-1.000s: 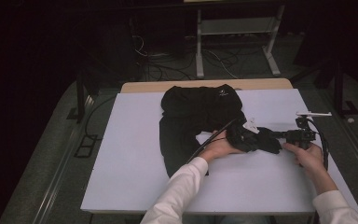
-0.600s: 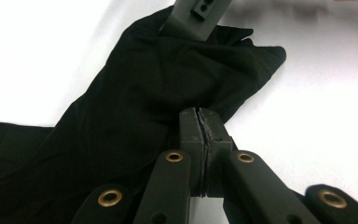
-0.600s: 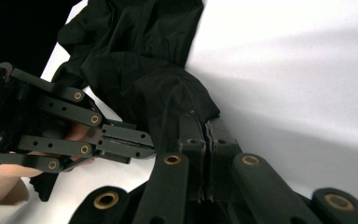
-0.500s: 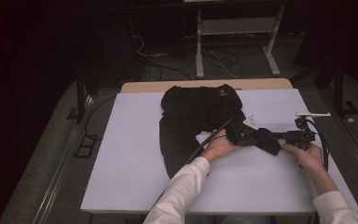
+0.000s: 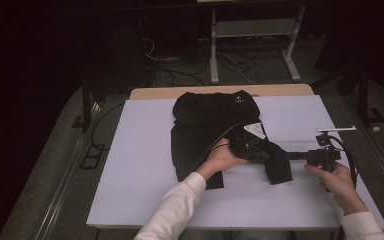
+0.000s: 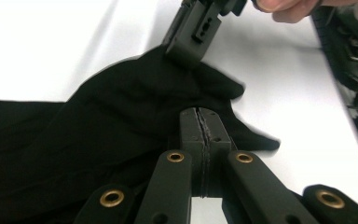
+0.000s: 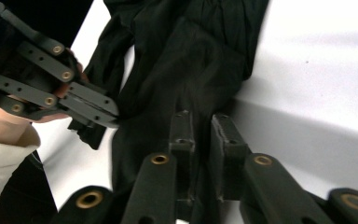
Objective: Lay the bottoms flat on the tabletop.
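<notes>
Left gripper (image 6: 200,119) clamped on black garment (image 5: 205,125) mid-frame on white counter (image 5: 130,165); right gripper (image 7: 200,126) jaws just eased narrowly apart, cloth between.

Plenty of bare white table (image 5: 145,165) off to the left gripper's (image 5: 260,150) outer side and on the person's side of both tools. Between it and the right gripper (image 5: 292,155) it's tight, just the bunched black garment (image 5: 205,120) sleeve. Beyond the tools, cloth covers the table.

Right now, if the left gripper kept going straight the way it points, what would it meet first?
Probably the right gripper, just beyond the black cloth garment that the left gripper pinches; depth is hard to judge.
</notes>
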Demonstrator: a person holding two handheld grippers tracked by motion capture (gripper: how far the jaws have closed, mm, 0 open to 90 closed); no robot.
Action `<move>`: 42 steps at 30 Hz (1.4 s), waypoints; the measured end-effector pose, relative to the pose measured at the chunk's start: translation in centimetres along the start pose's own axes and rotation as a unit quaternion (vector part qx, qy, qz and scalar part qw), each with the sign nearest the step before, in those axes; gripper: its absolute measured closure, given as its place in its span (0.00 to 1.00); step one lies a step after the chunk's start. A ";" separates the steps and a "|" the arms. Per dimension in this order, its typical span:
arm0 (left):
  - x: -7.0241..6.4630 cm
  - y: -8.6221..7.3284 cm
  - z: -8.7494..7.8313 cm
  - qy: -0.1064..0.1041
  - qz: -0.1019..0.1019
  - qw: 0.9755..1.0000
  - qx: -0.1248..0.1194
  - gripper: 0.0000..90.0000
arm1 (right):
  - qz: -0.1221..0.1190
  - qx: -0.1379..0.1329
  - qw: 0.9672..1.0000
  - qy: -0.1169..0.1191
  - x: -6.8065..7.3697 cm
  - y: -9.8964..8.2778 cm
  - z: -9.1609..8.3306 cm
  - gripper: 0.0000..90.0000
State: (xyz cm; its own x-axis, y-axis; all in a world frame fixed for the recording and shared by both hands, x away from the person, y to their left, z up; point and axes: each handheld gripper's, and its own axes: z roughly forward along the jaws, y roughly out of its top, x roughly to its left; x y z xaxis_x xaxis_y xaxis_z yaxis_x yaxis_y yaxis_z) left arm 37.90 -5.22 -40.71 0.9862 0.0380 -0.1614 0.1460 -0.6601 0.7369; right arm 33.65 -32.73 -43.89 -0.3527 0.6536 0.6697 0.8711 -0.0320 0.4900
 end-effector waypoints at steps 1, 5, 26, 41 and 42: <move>-0.1 0.1 -0.3 0.002 0.001 1.000 0.004 0.99 | 0.001 -0.004 1.000 0.002 0.1 -0.2 -0.2 0.84; 0.1 0.6 -0.9 0.006 -0.004 1.000 0.018 0.99 | -0.007 -0.005 1.000 -0.003 0.7 -1.1 -0.5 0.83; 5.0 -0.3 5.5 0.052 -0.116 0.991 0.031 0.97 | -0.037 -0.007 0.998 -0.051 0.8 -1.7 -1.2 0.67; 1.5 1.6 2.1 0.017 -0.046 0.999 -0.022 0.57 | -0.022 -0.015 0.998 -0.059 0.2 -1.8 -1.5 0.63; 1.2 1.4 2.3 0.011 -0.038 0.999 -0.019 0.56 | -0.021 -0.016 0.998 -0.060 0.1 -1.9 -1.5 0.61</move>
State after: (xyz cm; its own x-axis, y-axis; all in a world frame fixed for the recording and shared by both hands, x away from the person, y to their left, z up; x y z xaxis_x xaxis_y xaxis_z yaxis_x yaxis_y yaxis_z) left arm 39.10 -7.83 -41.34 0.9737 0.1035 -0.2028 0.2222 -0.6264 0.7472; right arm 31.50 -33.73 -43.91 -0.3442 0.7404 0.5773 0.8439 -0.0255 0.5359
